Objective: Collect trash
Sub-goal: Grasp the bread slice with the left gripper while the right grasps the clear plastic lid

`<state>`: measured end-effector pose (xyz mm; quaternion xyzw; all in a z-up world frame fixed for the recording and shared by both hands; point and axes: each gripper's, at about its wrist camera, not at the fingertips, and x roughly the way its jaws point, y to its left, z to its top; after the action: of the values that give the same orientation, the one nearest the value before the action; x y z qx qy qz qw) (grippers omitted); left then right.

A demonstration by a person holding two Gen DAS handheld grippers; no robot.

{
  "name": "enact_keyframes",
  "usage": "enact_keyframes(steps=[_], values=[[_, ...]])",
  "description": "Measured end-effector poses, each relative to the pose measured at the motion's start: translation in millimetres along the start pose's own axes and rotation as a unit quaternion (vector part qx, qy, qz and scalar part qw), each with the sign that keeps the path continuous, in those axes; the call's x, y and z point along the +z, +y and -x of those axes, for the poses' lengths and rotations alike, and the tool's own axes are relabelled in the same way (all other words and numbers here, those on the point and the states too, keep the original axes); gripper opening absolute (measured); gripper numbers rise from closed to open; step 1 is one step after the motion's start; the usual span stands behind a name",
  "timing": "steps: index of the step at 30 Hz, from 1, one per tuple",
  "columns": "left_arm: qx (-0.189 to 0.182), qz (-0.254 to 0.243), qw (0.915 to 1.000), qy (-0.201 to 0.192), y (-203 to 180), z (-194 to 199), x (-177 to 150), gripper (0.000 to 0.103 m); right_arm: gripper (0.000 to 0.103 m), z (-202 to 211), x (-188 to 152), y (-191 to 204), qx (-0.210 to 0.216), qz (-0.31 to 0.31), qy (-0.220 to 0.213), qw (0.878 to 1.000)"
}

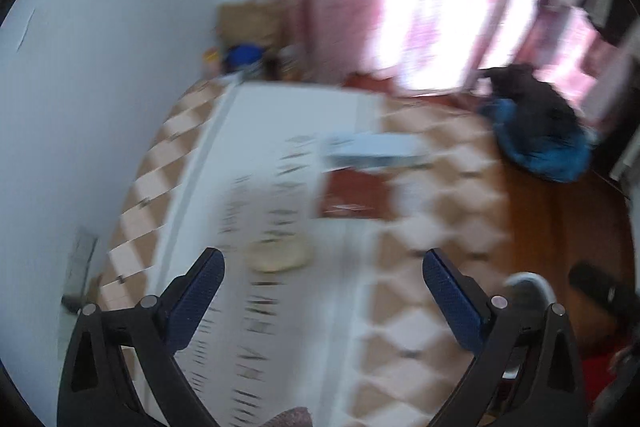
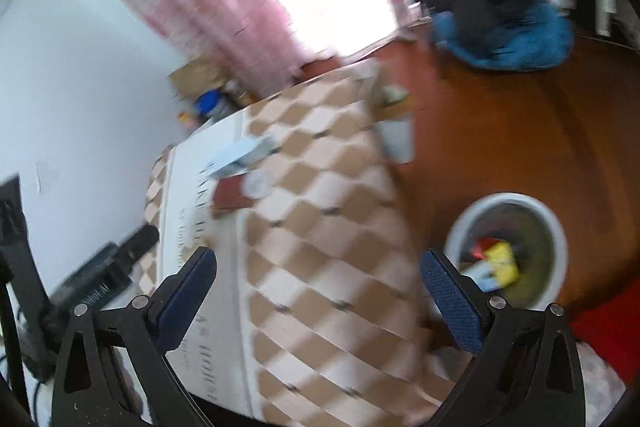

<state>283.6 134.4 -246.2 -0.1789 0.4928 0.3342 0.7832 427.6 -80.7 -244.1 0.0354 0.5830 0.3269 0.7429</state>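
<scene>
Both views are blurred. My left gripper (image 1: 323, 263) is open and holds nothing, above a table with a checkered cloth (image 1: 436, 227). A pale round flat thing (image 1: 278, 255) lies on the white printed sheet (image 1: 256, 155) just ahead of its left finger. Further off lie a light blue box (image 1: 372, 151) and a red-brown patch (image 1: 352, 195). My right gripper (image 2: 319, 261) is also open and bare, over the same cloth (image 2: 328, 227). To its right on the floor stands a white trash bin (image 2: 556, 227) with yellow and red trash (image 2: 500, 259) inside. The blue box (image 2: 240, 155) and a small white round lid (image 2: 258, 185) lie further along the table.
A blue and black bag (image 2: 500, 23) lies on the wooden floor (image 2: 500, 131) by pink curtains (image 2: 224, 3). A cardboard box (image 1: 248, 23) and jars stand in the corner past the table. A white object (image 2: 396, 141) sits at the table's far edge. A black device (image 2: 104, 275) is at the left.
</scene>
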Motion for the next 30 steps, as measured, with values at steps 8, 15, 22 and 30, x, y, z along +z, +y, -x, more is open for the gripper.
enact_keyframes(steps=[8, 15, 22, 30], values=[[0.006, 0.058, 0.9953, 0.077, 78.0, -86.3, -17.8, 0.072, 0.078, -145.2, 34.7, 60.1, -0.009, 0.033, 0.061, 0.998], [-0.040, 0.063, 0.9922, 0.099, 76.1, -115.3, -21.6, 0.047, 0.063, -197.2, 48.8, 78.6, -0.024, 0.048, 0.071, 0.996], [-0.058, 0.050, 0.9922, 0.098, 60.3, -119.6, -15.0, 0.012, 0.045, -210.7, 48.8, 74.9, -0.028, 0.051, 0.075, 0.995], [-0.051, 0.032, 0.9954, 0.075, 61.3, -104.2, -12.4, 0.005, 0.045, -181.6, 38.7, 63.7, -0.029, 0.056, 0.057, 0.996]])
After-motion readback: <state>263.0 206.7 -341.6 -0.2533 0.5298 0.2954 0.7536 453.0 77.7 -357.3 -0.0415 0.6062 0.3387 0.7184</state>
